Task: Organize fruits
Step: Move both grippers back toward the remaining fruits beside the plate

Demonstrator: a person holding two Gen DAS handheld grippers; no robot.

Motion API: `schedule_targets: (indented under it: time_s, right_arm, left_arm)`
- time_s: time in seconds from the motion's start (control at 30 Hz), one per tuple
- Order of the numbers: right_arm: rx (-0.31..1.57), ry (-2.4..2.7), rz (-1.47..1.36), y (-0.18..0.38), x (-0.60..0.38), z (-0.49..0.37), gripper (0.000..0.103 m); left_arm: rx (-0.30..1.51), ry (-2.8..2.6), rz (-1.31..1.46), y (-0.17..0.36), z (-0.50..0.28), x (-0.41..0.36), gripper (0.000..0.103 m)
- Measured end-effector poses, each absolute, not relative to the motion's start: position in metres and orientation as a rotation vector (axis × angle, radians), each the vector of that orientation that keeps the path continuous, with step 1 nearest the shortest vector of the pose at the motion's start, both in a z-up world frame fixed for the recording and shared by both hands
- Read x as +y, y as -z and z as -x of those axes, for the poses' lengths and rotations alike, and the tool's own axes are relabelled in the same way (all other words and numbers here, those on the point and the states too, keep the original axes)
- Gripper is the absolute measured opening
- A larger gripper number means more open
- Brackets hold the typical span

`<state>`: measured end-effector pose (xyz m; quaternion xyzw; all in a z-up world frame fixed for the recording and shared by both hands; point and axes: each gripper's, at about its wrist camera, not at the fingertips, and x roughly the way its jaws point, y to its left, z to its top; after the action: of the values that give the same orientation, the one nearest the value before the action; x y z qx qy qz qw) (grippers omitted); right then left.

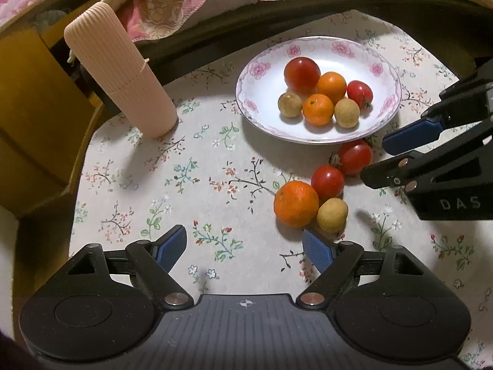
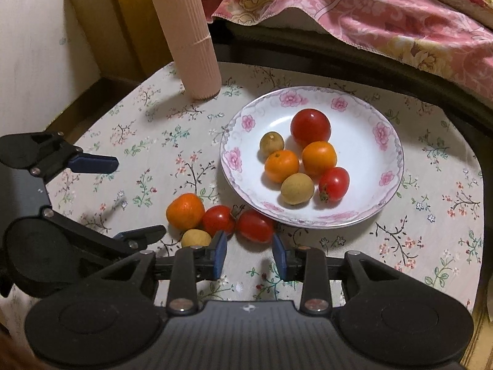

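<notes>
a: fruit everywhere still. six pieces sit in the flowered plate, and four more lie on the tablecloth just beside its near rim: a tangerine, a longan and two cherry tomatoes.

b: and the tools?

a: the right gripper has its fingers spread, empty, lined up on the cherry tomato nearest the plate. the left gripper is spread wider, also holding nothing, and hovers close to the tangerine and longan.

b: what worries you?

a: the four are packed together, touching. if a finger comes down on the wrong side, i'd guess it nudges a neighbour and something round rolls toward the table edge. tomatoes are soft, too, so a hard squeeze could split the skin. and the two tools are near each other over that cluster; they could knock together.

b: anything you can't make out?

a: that tomato sits right at the plate's rim; whether it touches, i can't tell. the right gripper's left finger covers part of the longan. behind the pink ribbed container it's dim cloth and furniture, hard to read.
</notes>
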<state>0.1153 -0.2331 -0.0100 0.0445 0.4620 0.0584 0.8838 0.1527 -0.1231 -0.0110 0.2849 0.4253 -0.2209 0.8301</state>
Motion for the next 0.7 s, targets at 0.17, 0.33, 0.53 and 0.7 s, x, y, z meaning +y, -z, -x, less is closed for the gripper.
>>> schedule_targets:
  time_s: [0.17,0.33,0.53,0.7]
  right_arm:
    - [0.973,-0.116,-0.088,0.0121,-0.2331,-0.1148,0.035]
    - [0.98,-0.116,-0.085,0.015,-0.2308,-0.1159,0.035]
    - [0.983,-0.117,-0.085,0.016,-0.2286,-0.1175,0.035]
    - [0.983,-0.123,-0.085,0.0158,-0.227,-0.1179,0.035]
  left_arm:
    - [0.901,0.447,-0.622,0.0131,-0.1512,-0.1217,0.088]
    - [0.884,0.431,-0.641,0.0129,-0.1489,-0.1211,0.096]
    - [0.884,0.426,-0.642,0.0131,-0.1493,-0.1191,0.096]
    - [0.885,0.425,-0.643,0.0127,-0.1497,-0.1188,0.096]
